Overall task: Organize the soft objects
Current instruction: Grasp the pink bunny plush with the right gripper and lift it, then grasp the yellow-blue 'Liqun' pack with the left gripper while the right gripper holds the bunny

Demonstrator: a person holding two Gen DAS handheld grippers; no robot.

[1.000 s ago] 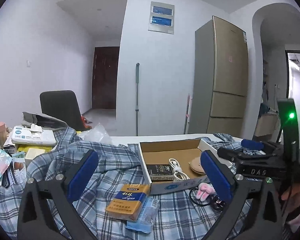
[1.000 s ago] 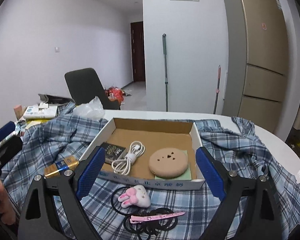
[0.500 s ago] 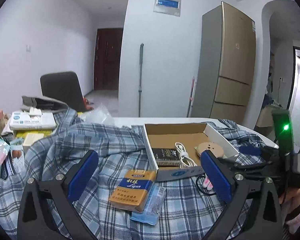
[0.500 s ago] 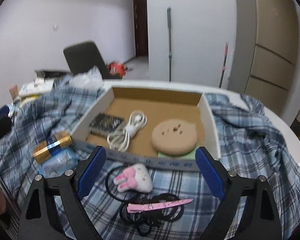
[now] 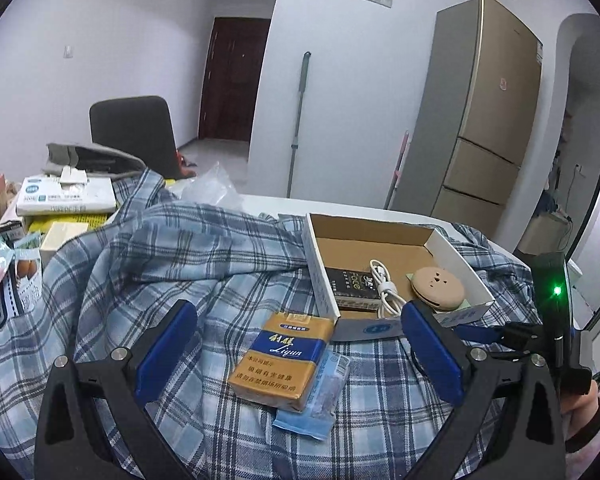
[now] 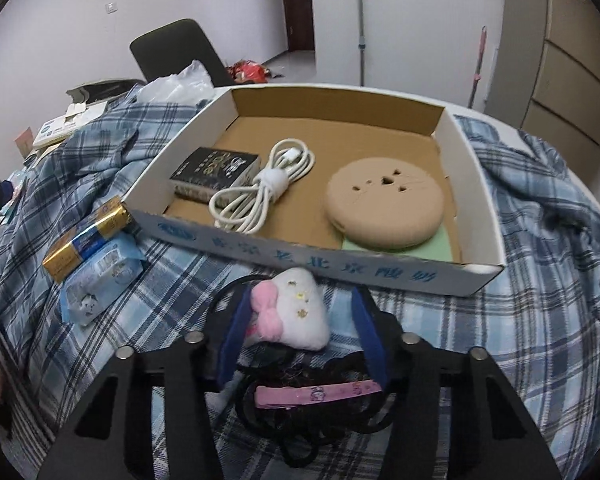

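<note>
My right tool (image 6: 300, 334), low centre of its frame, has its fingers half closed around the plush bunny (image 6: 296, 310), not yet pinching. Beyond lies the cardboard box (image 6: 320, 258). My left tool (image 5: 300, 354) hangs spread over the cigarette pack (image 5: 282, 356).

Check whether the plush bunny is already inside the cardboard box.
No, the plush bunny lies on the plaid cloth just outside the cardboard box's front wall, between the right gripper's fingers.
</note>
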